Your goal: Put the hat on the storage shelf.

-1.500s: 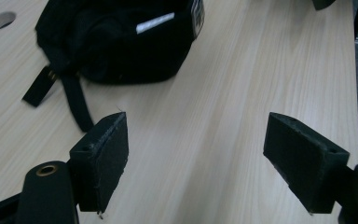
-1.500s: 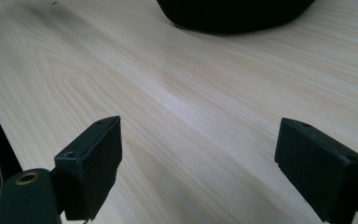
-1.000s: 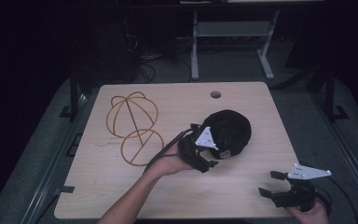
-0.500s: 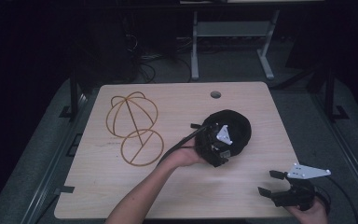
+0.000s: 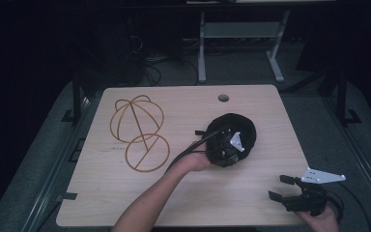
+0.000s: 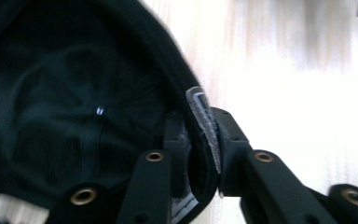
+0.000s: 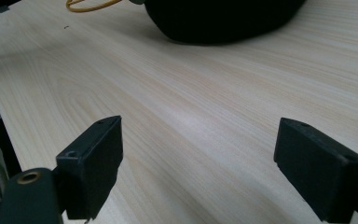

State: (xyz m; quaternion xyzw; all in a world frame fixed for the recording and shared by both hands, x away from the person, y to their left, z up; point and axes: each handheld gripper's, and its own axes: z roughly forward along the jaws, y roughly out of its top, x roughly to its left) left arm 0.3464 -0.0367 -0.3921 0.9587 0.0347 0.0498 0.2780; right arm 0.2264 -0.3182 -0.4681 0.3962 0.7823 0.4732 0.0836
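Observation:
A black cap (image 5: 244, 126) lies right of centre on the wooden table (image 5: 183, 104), opening upward. My left gripper (image 5: 226, 148) sits on the cap's near side. Its jaws have just been closing and now pinch the cap's rim. In the left gripper view the left gripper (image 6: 200, 128) has the rim band and a grey tag squeezed between its pads, with the cap's dark inside (image 6: 74, 107) to the left. My right gripper (image 5: 278, 186) rests near the table's front right corner, open and holding nothing. In the right gripper view its jaws (image 7: 214, 158) stand wide over bare wood, the cap (image 7: 223, 18) farther off.
A gold wire head-shaped frame (image 5: 137, 133) lies flat on the table's left half, and its edge (image 7: 88, 4) is seen in the right gripper view. A round cable hole (image 5: 223, 98) sits near the far edge. Dark floor, cables and a metal stand lie beyond the table.
My left gripper has slid right along the cap and its jaws have shut on the rim. The right gripper has kept still.

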